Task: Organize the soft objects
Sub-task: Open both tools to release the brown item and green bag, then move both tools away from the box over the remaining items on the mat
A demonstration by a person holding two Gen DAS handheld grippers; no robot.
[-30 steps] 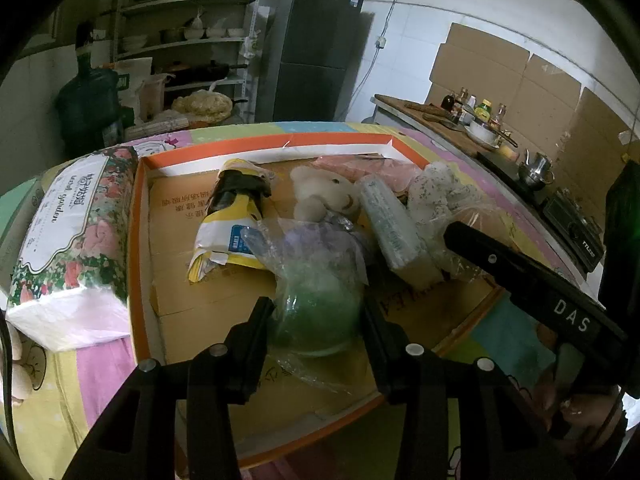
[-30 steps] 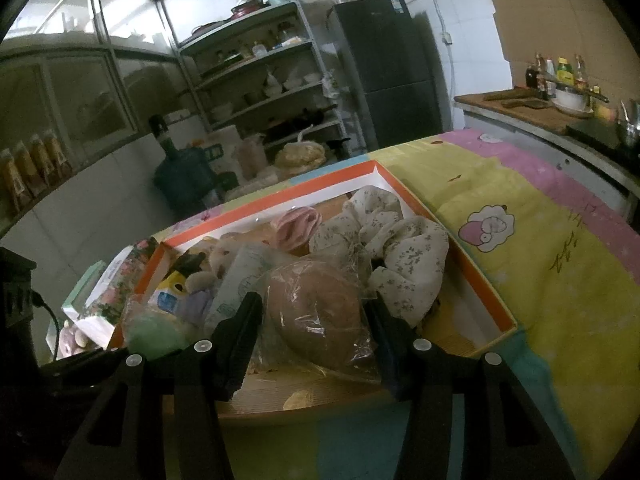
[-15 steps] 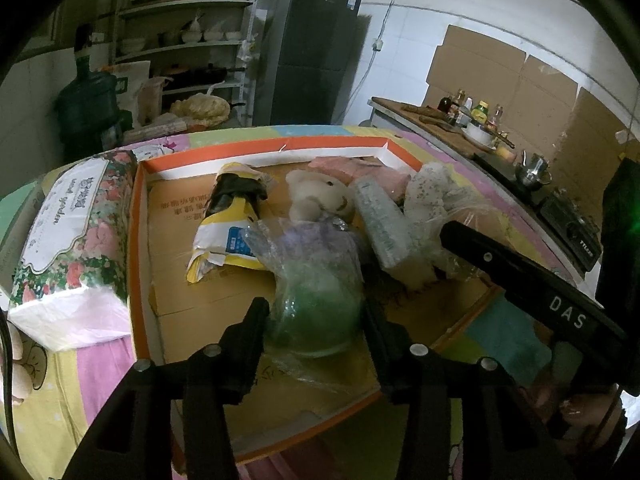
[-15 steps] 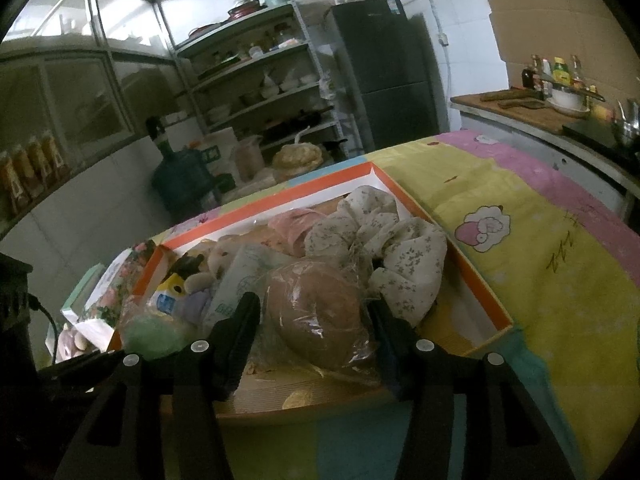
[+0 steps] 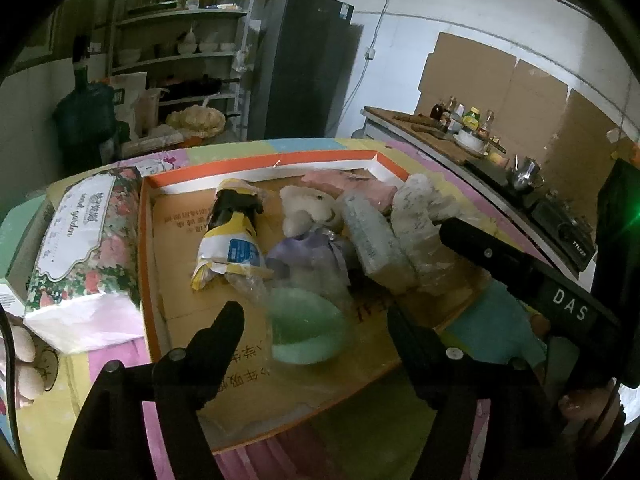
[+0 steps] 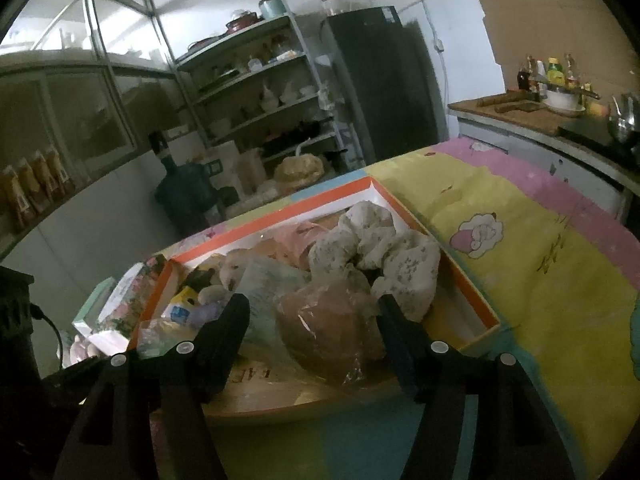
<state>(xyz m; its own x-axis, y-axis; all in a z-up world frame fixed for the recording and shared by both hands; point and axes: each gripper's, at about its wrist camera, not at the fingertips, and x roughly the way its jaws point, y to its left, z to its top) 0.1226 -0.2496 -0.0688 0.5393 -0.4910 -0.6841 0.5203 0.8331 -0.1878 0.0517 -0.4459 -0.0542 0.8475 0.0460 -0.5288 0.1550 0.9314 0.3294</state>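
An orange-rimmed cardboard tray (image 5: pixel 256 162) on the quilted table holds several soft things. A green ball in a clear bag (image 5: pixel 306 330) lies on the tray floor between the fingers of my left gripper (image 5: pixel 314 320). Its jaws are opening, with a gap on each side of the ball. In the right wrist view a brown bundle in clear plastic (image 6: pixel 328 324) rests at the tray's near edge. It sits between the fingers of my right gripper (image 6: pixel 312 312), whose jaws are also opening; its pads no longer press the bag.
Behind the ball lie a yellow-black pouch (image 5: pixel 230 240), a white plush bear (image 5: pixel 306 210), a purple bundle (image 5: pixel 308 248), a pale wrapped pack (image 5: pixel 372 240) and a floral cloth (image 6: pixel 380 256). A flowered tissue pack (image 5: pixel 84 240) lies left of the tray. The other gripper's black body (image 5: pixel 520 276) crosses at the right.
Both pairs of jaws have spread. The left one has let go of the green ball, which now lies lower on the tray. The right one has eased off the brown bundle.
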